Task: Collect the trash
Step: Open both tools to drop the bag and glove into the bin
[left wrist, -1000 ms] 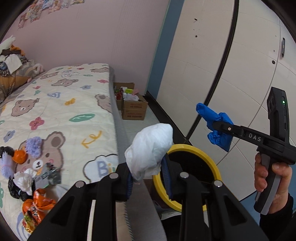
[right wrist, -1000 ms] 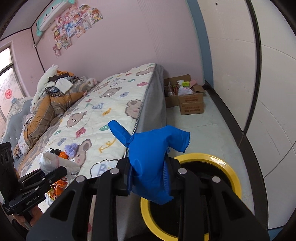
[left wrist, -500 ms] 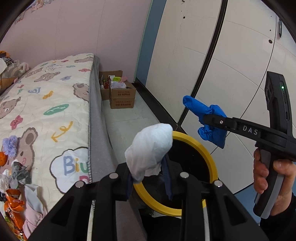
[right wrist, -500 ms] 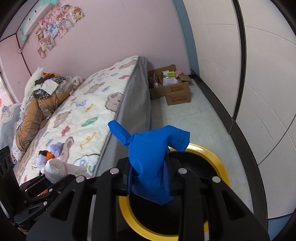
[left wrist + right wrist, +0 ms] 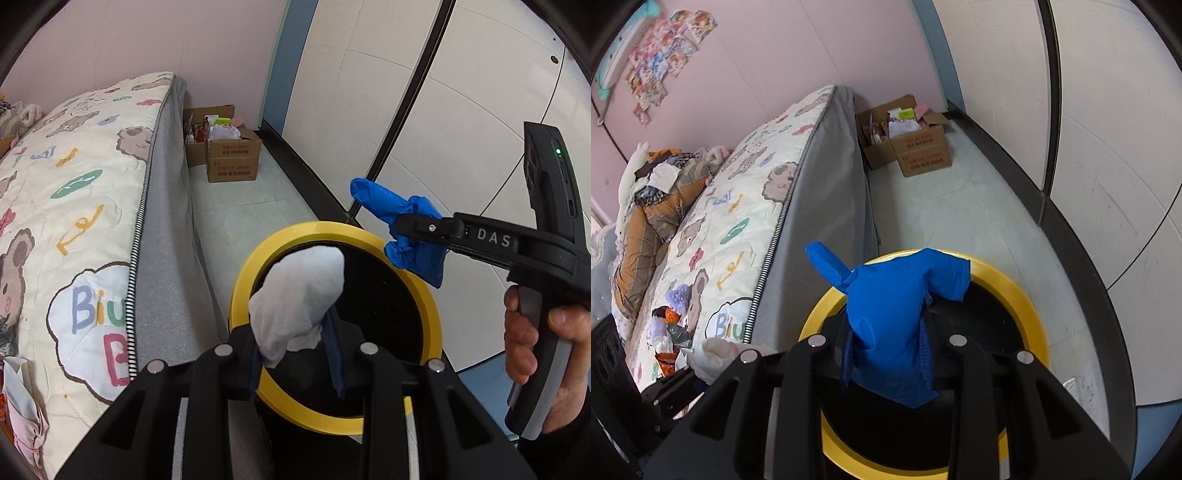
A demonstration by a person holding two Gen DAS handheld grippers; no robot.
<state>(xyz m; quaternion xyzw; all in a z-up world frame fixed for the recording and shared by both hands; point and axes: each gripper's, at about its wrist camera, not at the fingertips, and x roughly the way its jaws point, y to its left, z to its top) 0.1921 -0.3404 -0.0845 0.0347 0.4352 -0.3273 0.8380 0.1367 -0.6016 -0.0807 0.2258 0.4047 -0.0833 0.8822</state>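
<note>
My left gripper (image 5: 295,354) is shut on a crumpled white tissue (image 5: 299,295) and holds it over the open mouth of a black bin with a yellow rim (image 5: 432,314). My right gripper (image 5: 886,350) is shut on a blue glove (image 5: 890,317) and holds it above the same bin's yellow rim (image 5: 1030,306). In the left wrist view the right gripper (image 5: 417,229) with the blue glove (image 5: 399,221) hangs over the bin's far right edge. More trash (image 5: 670,339) lies on the bed's near end.
A bed with a bear-print quilt (image 5: 81,192) runs along the left, its grey side (image 5: 827,206) next to the bin. A cardboard box of items (image 5: 225,155) stands on the floor by the far wall. White wardrobe doors (image 5: 1108,147) line the right.
Both grippers have moved from over the bed's edge rightward and down toward the bin; the tissue and the glove now sit above its opening. Both stay shut on their loads.
</note>
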